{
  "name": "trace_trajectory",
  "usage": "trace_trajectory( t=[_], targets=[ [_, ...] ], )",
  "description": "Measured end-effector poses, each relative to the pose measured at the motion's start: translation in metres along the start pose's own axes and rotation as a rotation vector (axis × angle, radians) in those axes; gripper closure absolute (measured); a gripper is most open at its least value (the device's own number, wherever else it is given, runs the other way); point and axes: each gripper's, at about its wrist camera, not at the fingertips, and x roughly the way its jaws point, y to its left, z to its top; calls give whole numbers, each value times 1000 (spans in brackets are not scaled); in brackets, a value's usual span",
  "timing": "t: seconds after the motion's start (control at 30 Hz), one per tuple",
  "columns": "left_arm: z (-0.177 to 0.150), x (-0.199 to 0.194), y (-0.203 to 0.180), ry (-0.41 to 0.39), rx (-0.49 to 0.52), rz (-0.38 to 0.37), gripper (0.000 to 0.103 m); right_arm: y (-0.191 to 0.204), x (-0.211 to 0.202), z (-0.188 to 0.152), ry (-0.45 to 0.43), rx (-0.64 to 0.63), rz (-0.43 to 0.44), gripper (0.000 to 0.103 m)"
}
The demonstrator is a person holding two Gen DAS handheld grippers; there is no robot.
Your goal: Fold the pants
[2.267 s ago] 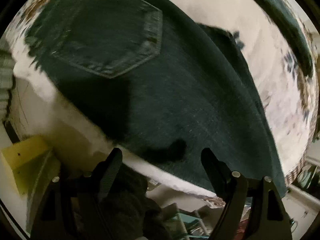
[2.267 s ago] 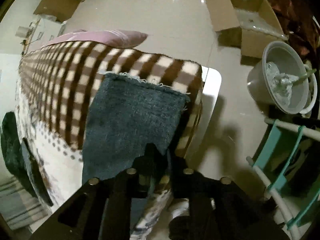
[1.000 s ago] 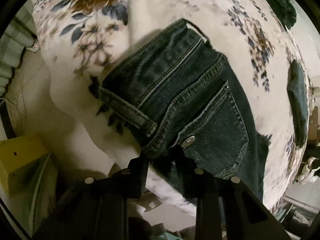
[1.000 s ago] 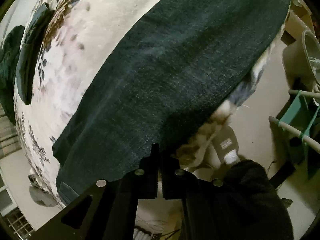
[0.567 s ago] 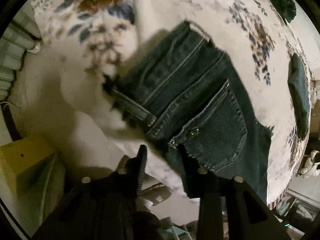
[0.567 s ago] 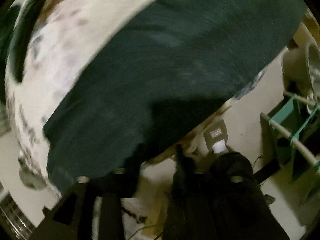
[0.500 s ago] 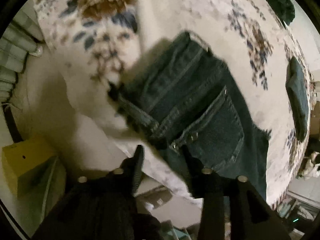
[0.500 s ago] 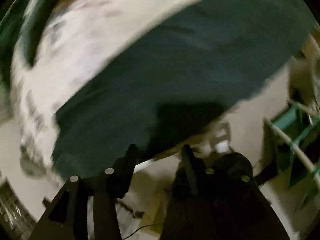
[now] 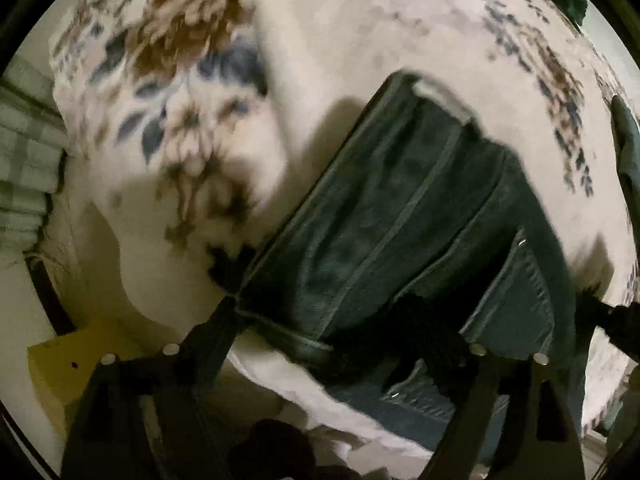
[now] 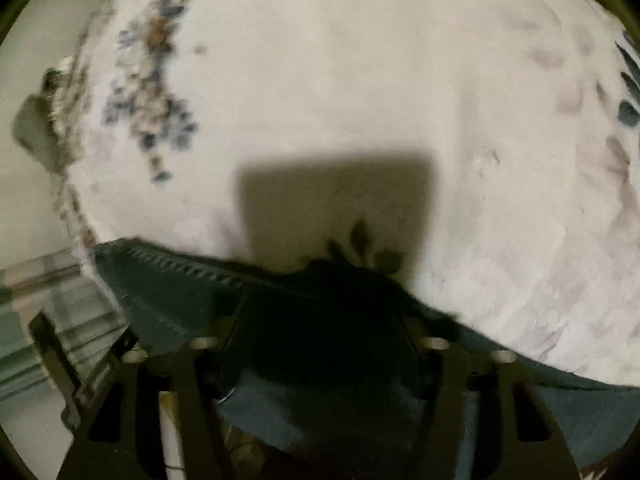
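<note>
**Jeans Lie Between Parted Jaws on Floral Bed**

The pants (image 9: 408, 232) are seen spread on the floral blanket (image 9: 320, 40) of a bed, waistband near the edge, their long axis running toward 1 o'clock from the left gripper (image 9: 324, 320). Its jaws are held wide apart, astride the waistband, nothing pinched. In the right wrist view, denim (image 10: 168, 292) is draped across the right gripper (image 10: 320, 320) at 6 o'clock; its jaws look parted, though any grip is hidden by cloth and blur. The left gripper is judged better placed for the next pinch.
</note>
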Motion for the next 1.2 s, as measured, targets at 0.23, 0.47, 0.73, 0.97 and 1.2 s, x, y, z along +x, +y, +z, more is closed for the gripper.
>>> trace_trajectory(
  t=[0.23,0.47,0.73,0.97,1.2],
  targets=[
    [-5,-2,23,30,-30,-48,10,-10,-27,16,-69,58,-12,95],
    [-7,-38,26,-13,-7,-49,10,-35,-48,3,-86,115,94,58],
    [-44,-84,-65,-93,239,-69,10,-157,-115,-148,-364,396,223,19],
    [-114,-63,-196,-38,469,-114,10,-326,-123,-328,-562,849,205,19],
    [-181,-11,-301,37,620,-95,10,-497,-142,-440,-802,1182,260,30]
  ],
)
